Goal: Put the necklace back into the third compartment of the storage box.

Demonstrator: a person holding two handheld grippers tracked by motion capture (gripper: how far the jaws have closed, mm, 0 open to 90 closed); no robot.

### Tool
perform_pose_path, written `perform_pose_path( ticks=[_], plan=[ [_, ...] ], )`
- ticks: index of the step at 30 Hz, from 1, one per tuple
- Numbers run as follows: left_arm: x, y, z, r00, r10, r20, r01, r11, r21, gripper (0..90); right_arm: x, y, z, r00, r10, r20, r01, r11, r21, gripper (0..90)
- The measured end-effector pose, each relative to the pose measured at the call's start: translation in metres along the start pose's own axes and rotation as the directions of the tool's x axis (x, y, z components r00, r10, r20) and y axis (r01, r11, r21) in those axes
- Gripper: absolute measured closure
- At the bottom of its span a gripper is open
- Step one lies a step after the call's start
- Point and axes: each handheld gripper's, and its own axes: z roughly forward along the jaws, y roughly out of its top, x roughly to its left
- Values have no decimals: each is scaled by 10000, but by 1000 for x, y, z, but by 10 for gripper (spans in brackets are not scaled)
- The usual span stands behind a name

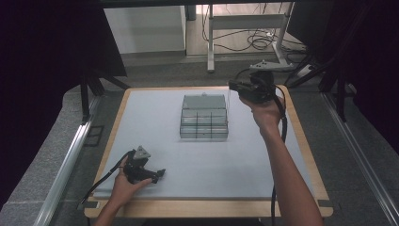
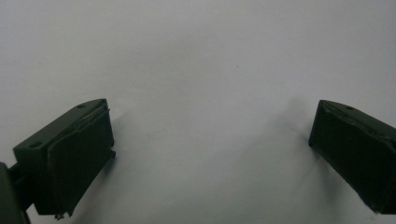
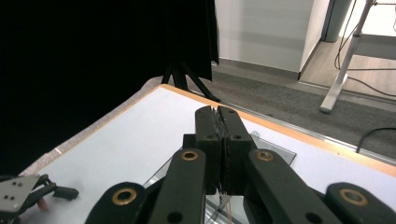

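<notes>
White desk (image 1: 141, 122), clear compartment box (image 1: 204, 117) at centre. Right gripper (image 1: 234, 86) raised beside box, jaws clenched, probably pinching something thin. Left gripper (image 1: 161, 173) resting low, jaws released, waiting.

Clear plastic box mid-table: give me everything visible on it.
The clear plastic compartment box sits flat near the middle of the pale grey table mat, closer to its far edge. It looks like see-through plastic, rectangular, with inner dividers forming a grid of small cells in the near part. The compartments look empty, though that is hard to tell. The right claw, jaws shut, is held above its far right corner; contact cannot be told.
</notes>
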Motion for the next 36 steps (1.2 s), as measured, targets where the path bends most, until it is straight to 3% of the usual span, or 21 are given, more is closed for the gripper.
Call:
perform_pose_path(
  ticks=[24,36],
  plan=[
    [0,0,0,10000,-32,5,32,10000,-31,0,-8,-2,36,9987,373,339,-366,9991,-232,868],
    [0,0,0,10000,-41,-2,41,10000,-62,0,-16,-9,59,9964,576,629,-577,9983,0,867]
  ],
)
